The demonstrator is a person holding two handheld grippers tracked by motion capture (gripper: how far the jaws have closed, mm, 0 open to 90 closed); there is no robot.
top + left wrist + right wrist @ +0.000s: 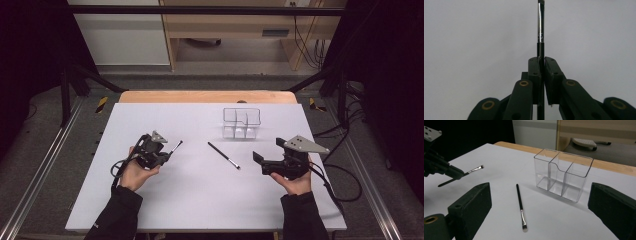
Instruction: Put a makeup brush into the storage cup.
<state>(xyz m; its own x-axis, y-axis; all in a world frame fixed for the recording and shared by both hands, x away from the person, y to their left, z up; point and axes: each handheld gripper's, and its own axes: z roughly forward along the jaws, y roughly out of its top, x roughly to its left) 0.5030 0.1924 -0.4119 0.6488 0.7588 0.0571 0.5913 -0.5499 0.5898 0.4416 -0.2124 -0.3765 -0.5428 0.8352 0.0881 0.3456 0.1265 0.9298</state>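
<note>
My left gripper (169, 151) is lifted off the white table (200, 200), shut on the black handle of a thin makeup brush (176, 146). In the left gripper view the pads (535, 72) pinch the handle and the silver ferrule of the brush (540, 25) points away. A second brush (223, 155) lies flat on the table's middle, bristles toward me (521, 206). My right gripper (268, 150) hovers open at the right, its jaws wide apart (540, 187) and nothing between them. Beyond it stands a clear organizer (562, 175) with three compartments.
The clear organizer (242, 122) sits at the back centre of the table, near the wooden edge (207, 96). Cables trail off the table's right side (345, 185). Metal frame rails (40, 170) run along both sides of the table.
</note>
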